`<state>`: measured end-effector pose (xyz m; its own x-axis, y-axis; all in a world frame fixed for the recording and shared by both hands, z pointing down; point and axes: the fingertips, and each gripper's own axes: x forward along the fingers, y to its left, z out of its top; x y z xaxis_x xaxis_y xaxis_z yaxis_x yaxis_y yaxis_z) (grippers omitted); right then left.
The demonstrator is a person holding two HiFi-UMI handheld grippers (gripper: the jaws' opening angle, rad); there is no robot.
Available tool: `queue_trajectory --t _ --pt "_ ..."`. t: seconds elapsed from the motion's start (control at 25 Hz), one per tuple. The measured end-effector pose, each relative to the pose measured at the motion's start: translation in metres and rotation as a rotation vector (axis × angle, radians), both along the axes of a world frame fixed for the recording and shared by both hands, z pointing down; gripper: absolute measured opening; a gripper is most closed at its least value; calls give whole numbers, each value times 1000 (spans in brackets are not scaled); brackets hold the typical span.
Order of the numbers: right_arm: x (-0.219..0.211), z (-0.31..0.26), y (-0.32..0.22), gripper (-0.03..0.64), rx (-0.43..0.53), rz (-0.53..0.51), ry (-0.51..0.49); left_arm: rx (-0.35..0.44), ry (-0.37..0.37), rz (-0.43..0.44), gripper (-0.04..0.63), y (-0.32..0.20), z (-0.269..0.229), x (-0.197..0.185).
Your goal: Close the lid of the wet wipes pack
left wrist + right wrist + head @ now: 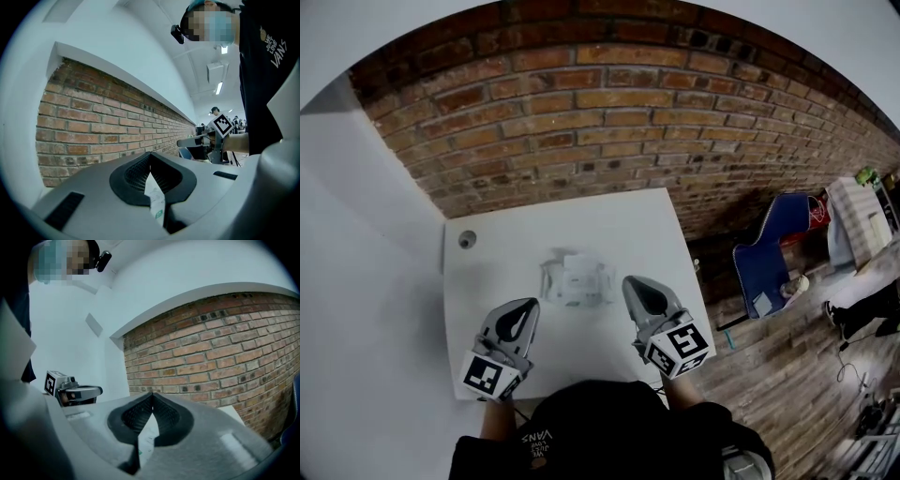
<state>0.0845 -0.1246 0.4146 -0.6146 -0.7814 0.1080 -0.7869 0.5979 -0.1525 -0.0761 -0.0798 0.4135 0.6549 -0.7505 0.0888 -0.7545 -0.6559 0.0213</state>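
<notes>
The white wet wipes pack (576,279) lies flat in the middle of the white table (497,272); I cannot tell how its lid stands. My left gripper (528,307) hovers near the pack's front left, apart from it, jaws shut and empty. Equally close at the pack's front right is my right gripper (634,283), shut too with nothing in it. In the left gripper view a strip of the pack (156,202) shows below the closed gripper tips (150,153). The right gripper view shows the pack (147,439) the same way under its gripper (152,393).
A small round grommet (467,239) sits at the table's far left corner. A brick wall (609,103) runs behind the table. Right of the table, on the wooden floor, stands a blue chair (776,251), and a person's legs (862,314) show further right.
</notes>
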Motion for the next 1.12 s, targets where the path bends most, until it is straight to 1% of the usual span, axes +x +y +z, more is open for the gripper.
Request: queue_trajectory --t 0.24,0.52,0.84,1.12 --pt "-1 5 -19 -2 -14 -21 -11 -27 5 -45 -2 -14 12 -5" --pt "1 20 -40 -2 -41 -27 1 -53 -15 -86 -2 -32 31 -8" --pt "-1 37 -59 -2 -77 -37 13 -93 -29 -95 -2 -51 56 -6" --pt "-3 49 -76 -2 -95 -36 22 -130 -38 -85 -2 -68 78 -5"
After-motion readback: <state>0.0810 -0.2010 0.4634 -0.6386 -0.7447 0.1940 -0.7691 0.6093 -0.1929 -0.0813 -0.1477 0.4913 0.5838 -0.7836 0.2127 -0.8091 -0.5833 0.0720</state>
